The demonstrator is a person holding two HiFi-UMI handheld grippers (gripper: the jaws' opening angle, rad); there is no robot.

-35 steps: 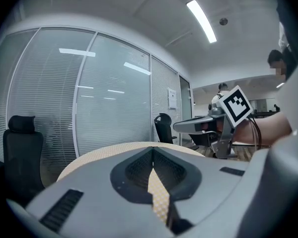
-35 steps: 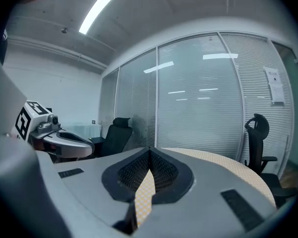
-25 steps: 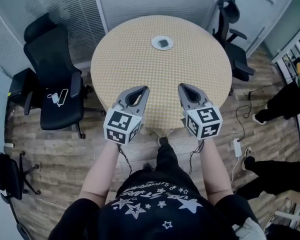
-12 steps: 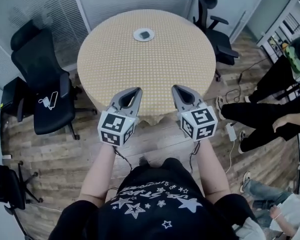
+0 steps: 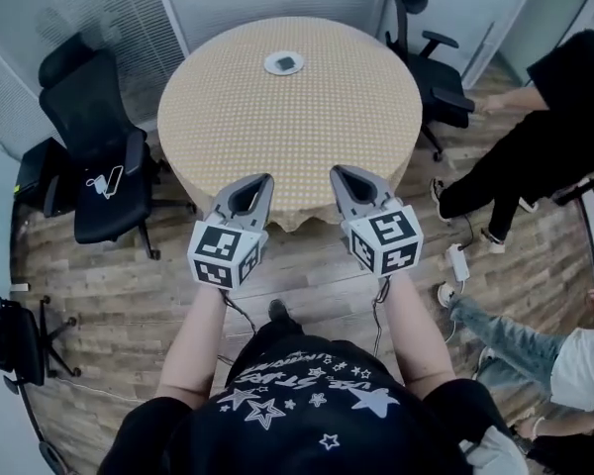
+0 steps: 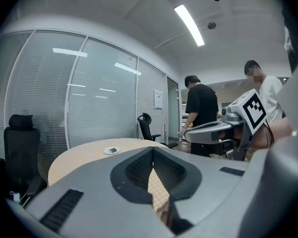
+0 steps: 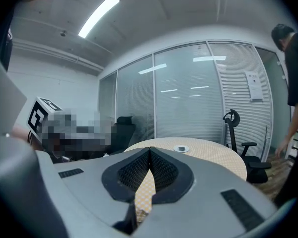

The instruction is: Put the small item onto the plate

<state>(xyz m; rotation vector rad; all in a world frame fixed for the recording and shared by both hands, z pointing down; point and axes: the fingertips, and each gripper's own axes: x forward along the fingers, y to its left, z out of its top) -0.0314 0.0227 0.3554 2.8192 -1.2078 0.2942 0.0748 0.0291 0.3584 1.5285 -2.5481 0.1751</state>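
A small white plate (image 5: 284, 63) lies at the far side of the round table (image 5: 277, 137) with its yellow chequered cloth. A small dark item (image 5: 286, 63) rests in the plate's middle. Both grippers hover side by side over the table's near edge, far short of the plate. My left gripper (image 5: 261, 179) is shut with nothing in it, and so is my right gripper (image 5: 338, 171). In the left gripper view the plate (image 6: 111, 150) shows beyond the closed left gripper (image 6: 152, 150). In the right gripper view the plate (image 7: 181, 148) shows past the closed right gripper (image 7: 149, 150).
Black office chairs stand left of the table (image 5: 99, 137) and behind it at the right (image 5: 421, 28). A person in black (image 5: 544, 87) stands right of the table. Another person's legs (image 5: 495, 330) stretch over the wooden floor at lower right. A power strip (image 5: 454, 262) lies there.
Both grippers have drawn back a little toward the table's near edge, still shut. A person in black has walked in at the right, and the seated people there have shifted.
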